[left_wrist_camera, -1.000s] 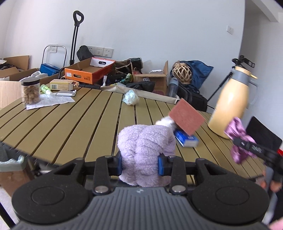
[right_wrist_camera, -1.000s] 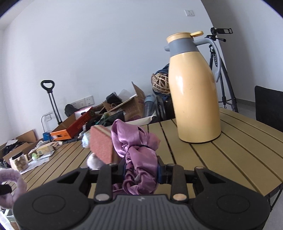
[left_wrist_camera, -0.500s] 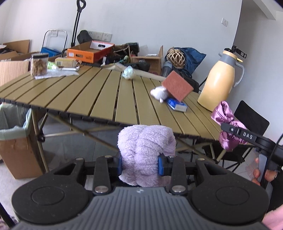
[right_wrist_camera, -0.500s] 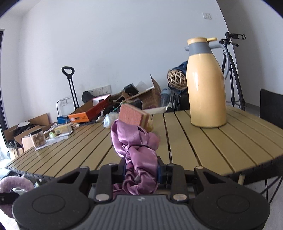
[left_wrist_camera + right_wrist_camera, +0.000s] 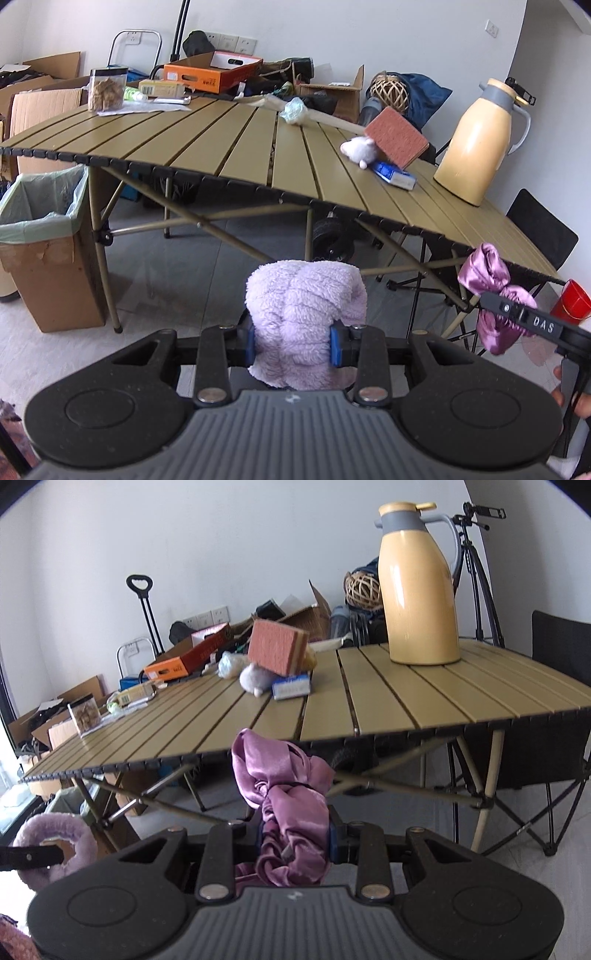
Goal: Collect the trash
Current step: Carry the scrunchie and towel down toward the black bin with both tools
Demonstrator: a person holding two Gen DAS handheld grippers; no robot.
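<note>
My left gripper [image 5: 293, 341] is shut on a fluffy lilac scrunchie [image 5: 306, 314], held in the air in front of the table's near edge. My right gripper [image 5: 295, 836] is shut on a shiny purple satin scrunchie [image 5: 291, 805], also off the table. In the left wrist view the right gripper [image 5: 495, 301] shows at the right with the purple scrunchie [image 5: 487, 273] hanging from it. A cardboard bin lined with a green bag [image 5: 44, 218] stands on the floor at the left, under the table's corner. The lilac scrunchie [image 5: 55, 838] appears at the lower left of the right wrist view.
The slatted folding table [image 5: 229, 147] carries a pink sponge [image 5: 397, 136], a white fluffy item [image 5: 356, 149], a blue pack [image 5: 393, 177], a yellow thermos jug [image 5: 476, 140], crumpled plastic [image 5: 293, 109] and a jar [image 5: 105, 88]. A black chair [image 5: 539, 232] and boxes stand around.
Both grippers have drawn back from over the table and sunk, so the near edge and legs now show. Each still holds its scrunchie.
</note>
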